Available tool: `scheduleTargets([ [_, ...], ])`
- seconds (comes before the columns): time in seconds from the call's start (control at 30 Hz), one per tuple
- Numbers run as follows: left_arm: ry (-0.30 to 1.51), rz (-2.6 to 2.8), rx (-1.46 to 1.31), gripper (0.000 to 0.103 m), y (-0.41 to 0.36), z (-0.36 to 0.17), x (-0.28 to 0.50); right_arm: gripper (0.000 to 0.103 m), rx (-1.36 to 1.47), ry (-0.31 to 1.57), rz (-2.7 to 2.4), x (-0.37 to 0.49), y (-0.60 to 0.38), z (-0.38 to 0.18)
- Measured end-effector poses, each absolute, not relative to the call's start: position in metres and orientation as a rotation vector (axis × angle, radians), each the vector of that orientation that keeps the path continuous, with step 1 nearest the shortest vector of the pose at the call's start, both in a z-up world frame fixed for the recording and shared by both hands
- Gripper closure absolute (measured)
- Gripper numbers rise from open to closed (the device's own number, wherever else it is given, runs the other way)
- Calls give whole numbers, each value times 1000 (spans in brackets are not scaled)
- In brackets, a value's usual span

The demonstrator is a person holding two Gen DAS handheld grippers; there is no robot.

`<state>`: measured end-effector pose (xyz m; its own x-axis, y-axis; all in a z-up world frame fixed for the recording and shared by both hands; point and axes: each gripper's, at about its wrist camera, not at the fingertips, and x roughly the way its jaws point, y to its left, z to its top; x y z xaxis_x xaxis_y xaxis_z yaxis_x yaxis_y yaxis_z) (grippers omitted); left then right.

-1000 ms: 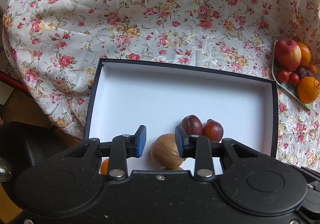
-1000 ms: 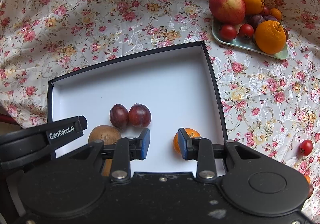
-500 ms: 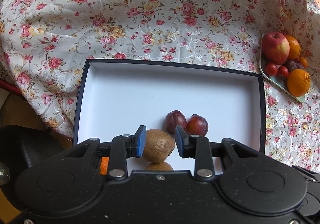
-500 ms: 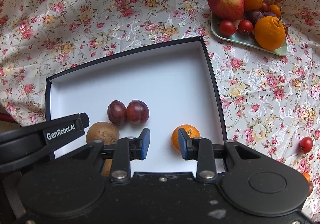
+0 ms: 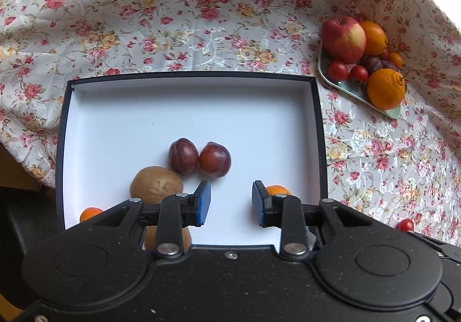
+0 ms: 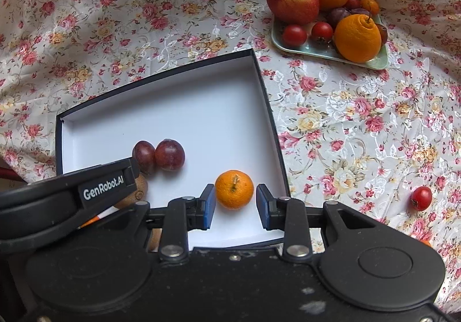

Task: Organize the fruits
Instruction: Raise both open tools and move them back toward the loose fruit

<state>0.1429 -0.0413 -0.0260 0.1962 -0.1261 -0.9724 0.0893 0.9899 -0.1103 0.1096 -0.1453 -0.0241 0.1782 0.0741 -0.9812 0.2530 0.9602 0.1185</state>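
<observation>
Left wrist view: the left gripper (image 5: 231,203) has its jaws wide apart and holds nothing, poised over the white floor of the box (image 5: 322,132). Left of the jaws lies the kiwi (image 5: 156,184); just ahead of them two plums (image 5: 198,157) touch each other; behind the right fingertip a tangerine (image 5: 276,190) peeks out. Far ahead to the right stands the plate (image 5: 350,87) with an apple (image 5: 343,39) and oranges.

Right wrist view: the right gripper (image 6: 235,204) has its jaws wide, one either side of the tangerine (image 6: 234,189) without touching it. A cherry tomato (image 6: 421,198) lies on the cloth (image 6: 345,126), well right of the jaws
</observation>
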Motion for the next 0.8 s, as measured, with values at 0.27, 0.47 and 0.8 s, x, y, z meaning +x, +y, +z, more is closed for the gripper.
scheduleTargets([
  [0.27,1349,-182,17,62,-71,-21,135,69,294,1402,-177,90,-174,-20],
  [0.47,1339,-215,52,62,-93,-18,126,69,313,1411,-220,75,-198,-18],
  [0.8,1329,-282,134,62,-136,-17,107,69,354,1419,-299,50,-245,-16],
])
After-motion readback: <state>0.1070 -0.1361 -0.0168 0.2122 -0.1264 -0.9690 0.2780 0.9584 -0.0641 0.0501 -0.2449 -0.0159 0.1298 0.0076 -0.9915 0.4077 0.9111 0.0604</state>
